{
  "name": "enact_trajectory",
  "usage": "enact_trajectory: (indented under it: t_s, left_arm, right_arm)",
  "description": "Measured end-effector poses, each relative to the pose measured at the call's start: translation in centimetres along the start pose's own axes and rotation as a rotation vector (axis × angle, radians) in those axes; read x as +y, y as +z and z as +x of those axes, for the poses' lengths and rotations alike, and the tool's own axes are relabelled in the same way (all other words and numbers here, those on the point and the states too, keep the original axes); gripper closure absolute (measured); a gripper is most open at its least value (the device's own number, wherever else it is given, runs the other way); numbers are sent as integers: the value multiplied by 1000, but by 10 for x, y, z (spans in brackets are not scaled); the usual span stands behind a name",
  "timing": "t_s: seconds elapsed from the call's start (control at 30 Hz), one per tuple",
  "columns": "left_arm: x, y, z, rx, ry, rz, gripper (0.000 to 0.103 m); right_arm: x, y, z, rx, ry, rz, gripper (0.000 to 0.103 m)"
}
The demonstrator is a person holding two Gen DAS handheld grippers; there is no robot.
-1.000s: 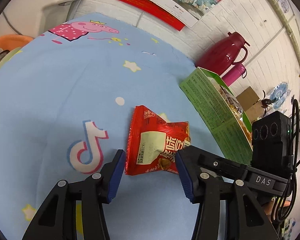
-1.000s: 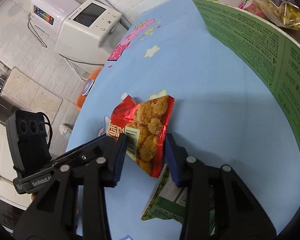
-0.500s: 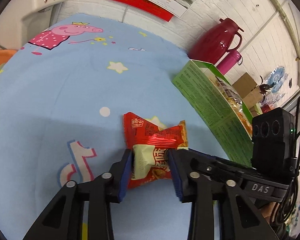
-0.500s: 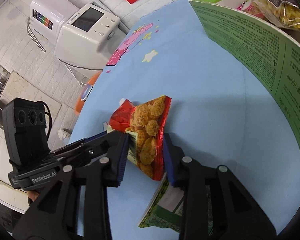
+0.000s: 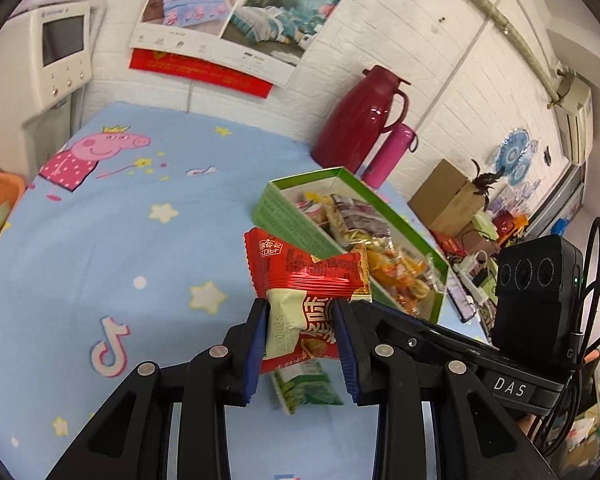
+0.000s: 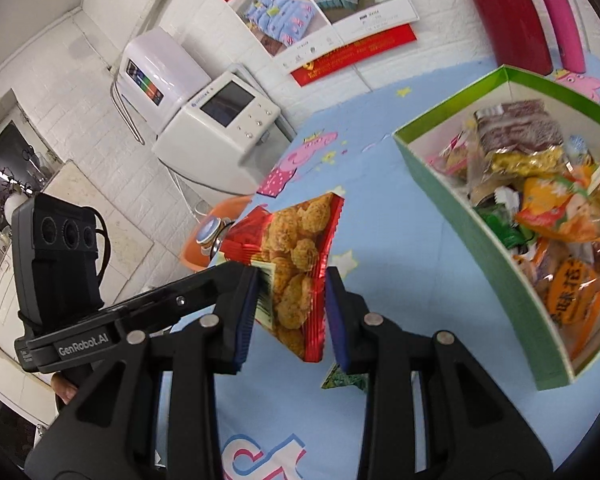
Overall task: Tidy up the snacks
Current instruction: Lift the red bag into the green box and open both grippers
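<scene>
Both grippers pinch one crinkled red foil snack packet (image 5: pixel 300 300), lifted above the blue cartoon-print tablecloth (image 5: pixel 100 240): the left gripper (image 5: pixel 300 344) clamps its lower edge, the right gripper (image 6: pixel 290 312) its side. Beneath lies a green snack packet (image 5: pixel 312 388). Rightward, an open green cardboard box (image 6: pixel 480 240) holds assorted snacks.

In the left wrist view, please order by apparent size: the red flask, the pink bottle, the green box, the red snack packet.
1. green box
2. red flask
3. red snack packet, though it looks bigger from nearness, so its rank against the flask is unsure
4. pink bottle
</scene>
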State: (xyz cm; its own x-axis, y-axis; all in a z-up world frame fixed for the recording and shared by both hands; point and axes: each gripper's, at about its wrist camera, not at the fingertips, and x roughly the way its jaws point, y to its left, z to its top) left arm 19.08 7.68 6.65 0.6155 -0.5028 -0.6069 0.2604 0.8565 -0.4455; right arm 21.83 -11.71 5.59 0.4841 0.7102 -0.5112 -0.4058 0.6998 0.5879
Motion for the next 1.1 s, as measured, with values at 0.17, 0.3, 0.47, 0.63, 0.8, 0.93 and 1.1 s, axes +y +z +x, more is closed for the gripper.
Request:
enact_trajectory:
  t_s: [0.17,0.3,0.47,0.63,0.8,0.93,1.1]
  left_arm:
    - [-48,23,20,9,-62,65,70]
    - [-84,36,49,24,-118,100,70]
    - [-121,49,89,61,-167,138,70]
    - [-142,58,132,119,-191,163,70]
    - [-148,62,171,164,-185,167,70]
    - [-143,63,193,180,-167,174,68]
    - [-129,63,186,113,-134,132,20]
  right_arm:
    - [-18,17,-47,-75,-52,7,68]
    - [-39,29,-80,-129,-113,25,68]
    - [-75,42,-111,-175,-170,75,68]
    - [-118,50,-124,-190,-194,148,68]
    - [-154,55,-122,-183,-212,196,68]
    - [-175,56,-111,-166,-243,223,65]
    - [-189,49,-109,-195,-267,228,39]
